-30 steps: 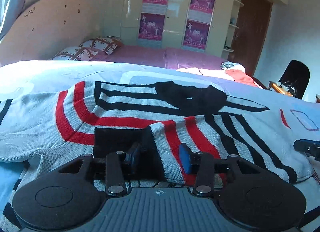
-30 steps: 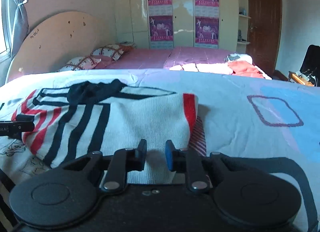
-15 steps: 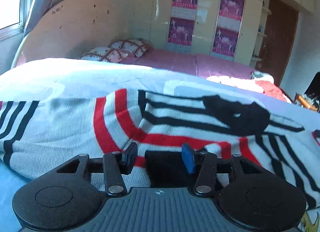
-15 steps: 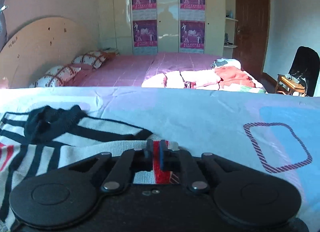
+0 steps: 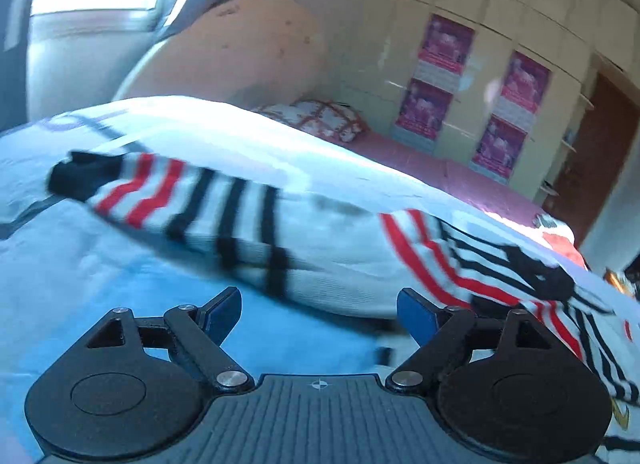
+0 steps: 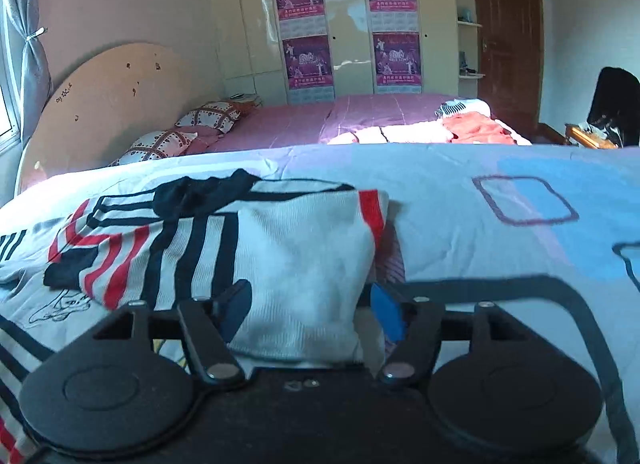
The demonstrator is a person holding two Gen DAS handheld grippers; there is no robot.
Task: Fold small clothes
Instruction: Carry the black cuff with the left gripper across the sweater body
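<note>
The left claw (image 5: 318,314) stands wide with nothing between its fingers; its jaws have just been opening. Directly under it is bare blue bedsheet (image 5: 100,276), and the sweater (image 5: 320,248) begins just beyond the fingertips, stretching away to the left as a striped sleeve (image 5: 188,199) that ends in a dark cuff (image 5: 80,177), and away to the right as the striped body. The view is blurred, so whether the right-hand pad brushes the knit edge I cannot tell. My guess is that the claw is open and clear of the cloth so it can take a fresh hold, most likely on that outstretched sleeve, which is not yet folded in.

The right claw (image 6: 310,312) is also spread, its jaws having just been opening. The folded white corner of the sweater (image 6: 304,264) lies between the fingers, but the pads do not press it; the cloth rests on the bed by itself. Beyond the claw the fold runs up to a red-banded edge (image 6: 374,207), with the dark collar (image 6: 200,191) to the upper left and the other sleeve laid across the body at left. This side looks let go so the fold stays put. Farther out lie the patterned sheet (image 6: 520,223) and a second, pink bed (image 6: 320,119).
</note>
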